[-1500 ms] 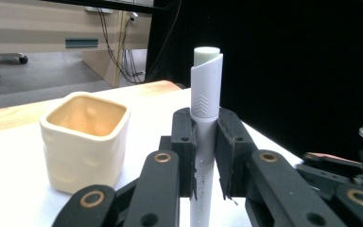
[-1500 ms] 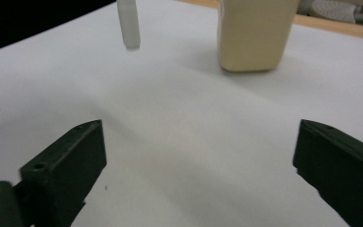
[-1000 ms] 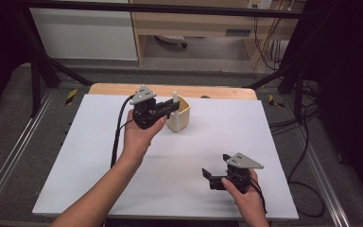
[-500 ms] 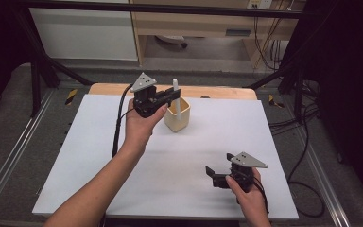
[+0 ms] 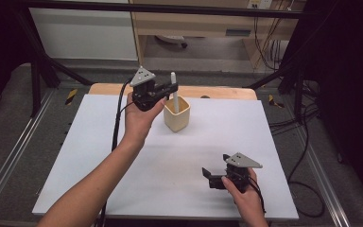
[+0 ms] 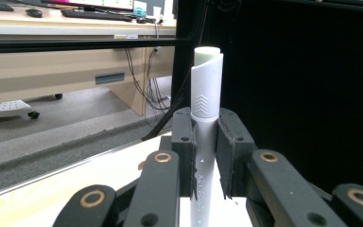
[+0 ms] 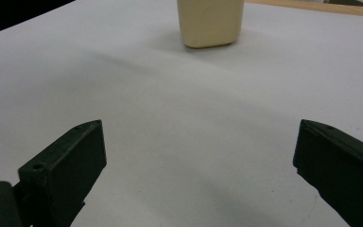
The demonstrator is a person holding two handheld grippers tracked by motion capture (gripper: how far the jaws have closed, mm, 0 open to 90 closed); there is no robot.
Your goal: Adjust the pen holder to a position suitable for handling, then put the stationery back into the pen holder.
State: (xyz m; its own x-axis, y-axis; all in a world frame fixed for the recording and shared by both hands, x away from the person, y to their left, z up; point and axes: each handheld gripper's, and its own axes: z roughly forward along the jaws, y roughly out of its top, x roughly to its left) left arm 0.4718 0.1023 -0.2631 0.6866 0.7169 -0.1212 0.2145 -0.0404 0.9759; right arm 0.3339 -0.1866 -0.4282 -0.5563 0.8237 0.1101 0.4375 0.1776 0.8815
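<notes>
High view: the left gripper (image 5: pixel 169 90), upper centre of the frame, clamps an upright white tube (image 5: pixel 174 86) standing in a cream cup (image 5: pixel 177 115). Lower right, the right gripper (image 5: pixel 209 174) rests with jaws spread wide.

Even overhead light brightens the white table (image 5: pixel 75 156), while the surroundings fall dim and dark. Shadows under the cream cup (image 7: pixel 211 21) are faint and soft. In the gripper views the nearest jaws look slightly blurred.
</notes>
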